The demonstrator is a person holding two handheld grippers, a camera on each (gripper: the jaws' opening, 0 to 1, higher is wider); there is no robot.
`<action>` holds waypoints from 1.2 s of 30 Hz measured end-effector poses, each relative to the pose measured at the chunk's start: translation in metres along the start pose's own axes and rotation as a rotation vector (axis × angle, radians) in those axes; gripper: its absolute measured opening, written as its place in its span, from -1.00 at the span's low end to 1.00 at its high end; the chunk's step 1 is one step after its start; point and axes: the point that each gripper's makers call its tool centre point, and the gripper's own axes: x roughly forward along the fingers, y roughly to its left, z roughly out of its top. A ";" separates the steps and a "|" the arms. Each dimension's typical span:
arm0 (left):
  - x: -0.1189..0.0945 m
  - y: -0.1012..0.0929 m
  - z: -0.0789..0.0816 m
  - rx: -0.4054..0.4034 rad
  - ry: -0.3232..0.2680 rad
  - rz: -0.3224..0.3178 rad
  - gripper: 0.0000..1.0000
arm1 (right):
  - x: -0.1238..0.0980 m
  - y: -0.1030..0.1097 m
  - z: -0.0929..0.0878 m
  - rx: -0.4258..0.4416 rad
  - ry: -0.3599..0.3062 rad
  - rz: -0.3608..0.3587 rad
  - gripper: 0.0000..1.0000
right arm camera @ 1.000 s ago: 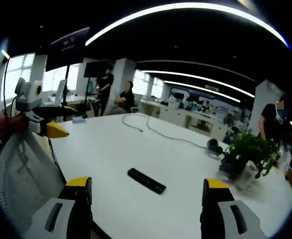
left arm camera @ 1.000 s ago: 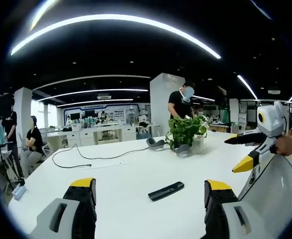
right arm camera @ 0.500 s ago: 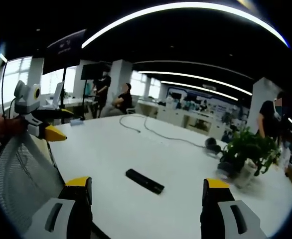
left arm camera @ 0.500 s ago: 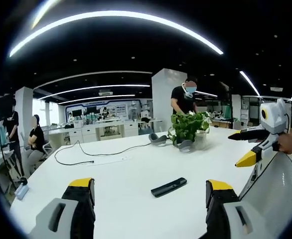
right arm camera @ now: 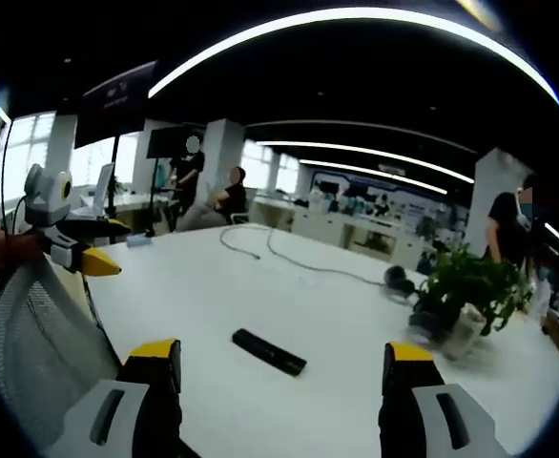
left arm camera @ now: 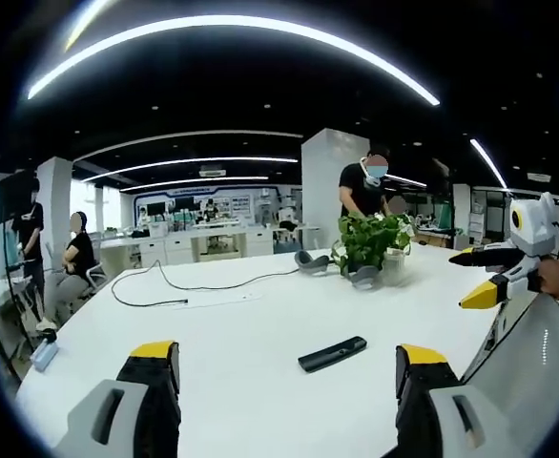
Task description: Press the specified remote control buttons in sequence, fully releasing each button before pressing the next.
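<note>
Showing near to far, w/ two handheld grippers over a white table in an open office.
Left gripper [left arm camera: 287,367]: yellow-tipped jaws wide apart at bottom of left gripper view, nothing btwn them, raised above the table.
Right gripper [right arm camera: 279,363]: jaws likewise spread wide, holding nothing, above the table edge; also seen at right of left gripper view, held by a hand, jaws parted.
Mesh chair back [right arm camera: 36,348]: grey, low at left of right gripper view, beside the table edge.
Remote control [left arm camera: 332,353]: slim black bar lying flat on the table [left arm camera: 213,343], just beyond the jaws, touching neither gripper; in right gripper view it lies near centre, angled.
Black cable [left arm camera: 175,291]: loops across the table, farther back.
Potted plant [left arm camera: 370,243]: leafy green, white pot, far side of table, well apart from remote.
Headphones [left arm camera: 310,260]: dark, just beside the plant.
People: one standing behind the plant [left arm camera: 365,186]; one seated [left arm camera: 74,262] and one standing at far left bkgd.
</note>
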 end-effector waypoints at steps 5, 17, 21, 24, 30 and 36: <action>-0.001 0.004 0.003 -0.026 -0.023 0.007 0.95 | 0.001 0.002 -0.001 -0.003 0.007 0.007 0.71; -0.003 0.004 0.008 -0.052 -0.047 0.008 0.94 | 0.002 0.006 -0.005 -0.013 0.026 0.022 0.71; -0.003 0.004 0.008 -0.056 -0.050 0.008 0.94 | 0.002 0.007 -0.005 -0.017 0.031 0.026 0.71; -0.003 0.004 0.009 -0.055 -0.051 0.007 0.93 | 0.002 0.006 -0.006 -0.018 0.032 0.025 0.71; -0.004 0.004 0.011 -0.063 -0.062 0.008 0.93 | 0.002 0.006 -0.006 -0.016 0.032 0.023 0.71; -0.005 0.004 0.012 -0.064 -0.069 0.009 0.93 | 0.001 0.006 -0.006 -0.016 0.033 0.020 0.71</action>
